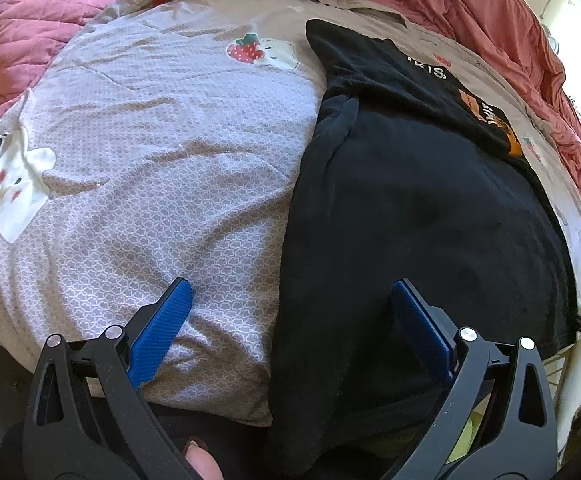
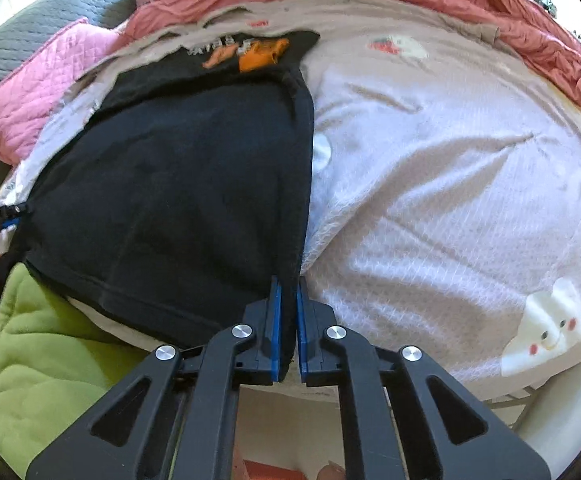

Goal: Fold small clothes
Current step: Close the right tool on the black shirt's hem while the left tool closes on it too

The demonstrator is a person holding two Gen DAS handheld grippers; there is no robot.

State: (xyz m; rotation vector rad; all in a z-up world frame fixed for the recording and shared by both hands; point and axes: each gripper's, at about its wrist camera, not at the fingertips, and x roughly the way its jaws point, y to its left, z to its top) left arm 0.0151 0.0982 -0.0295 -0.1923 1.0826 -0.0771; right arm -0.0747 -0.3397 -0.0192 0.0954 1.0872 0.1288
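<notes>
Fingers: right gripper (image 2: 288, 300) clamps black shirt (image 2: 178, 184) edge; left gripper (image 1: 290, 300) spread wide, straddling shirt/bed (image 1: 150, 140) border.

Bright daylight from the upper right, soft shadows, strong fisheye bending at edges, slight blur in right view.

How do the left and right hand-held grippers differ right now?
The left hand-held gripper stands wide open, nothing pinched; the right hand-held gripper is shut on the black shirt's edge. The left straddles the shirt's border with the bedspread; the right grips the near corner. Both point down, with blue pads.
</notes>
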